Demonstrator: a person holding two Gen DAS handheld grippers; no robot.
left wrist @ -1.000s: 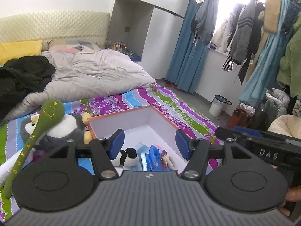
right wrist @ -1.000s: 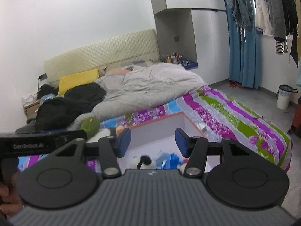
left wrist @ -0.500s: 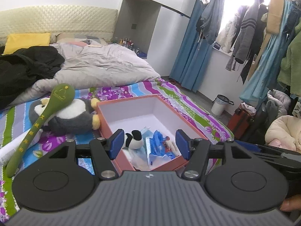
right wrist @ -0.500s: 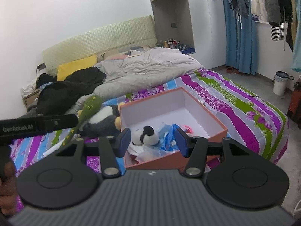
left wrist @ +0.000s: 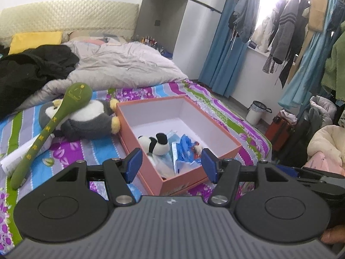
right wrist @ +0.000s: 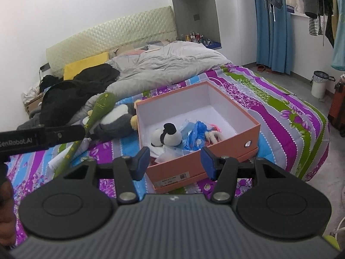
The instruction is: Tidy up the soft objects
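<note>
An open orange box (left wrist: pixel 228 142) (right wrist: pixel 217 153) stands on the striped bedspread. Inside lie a small panda plush (left wrist: pixel 156 145) (right wrist: pixel 167 138) and blue plastic bags (left wrist: pixel 185 149) (right wrist: pixel 195 136). A grey-and-white penguin plush (left wrist: pixel 90 118) (right wrist: pixel 116 118) lies left of the box, with a long green plush hammer (left wrist: pixel 54 125) (right wrist: pixel 97 112) across it. My left gripper (left wrist: pixel 170 165) is open and empty, above the box's near end. My right gripper (right wrist: pixel 174 164) is open and empty, just short of the box's near wall.
A grey duvet (left wrist: pixel 120 67) and black clothes (left wrist: pixel 28 69) cover the far bed. A yellow pillow (left wrist: pixel 35 41) lies at the headboard. Clothes hang at the right (left wrist: pixel 286 34). A white bin (left wrist: pixel 256 112) and an orange case (left wrist: pixel 282 129) stand on the floor.
Both grippers have pulled back and up from the box, so the whole box and the plush toys now show. Both stay open and empty.
</note>
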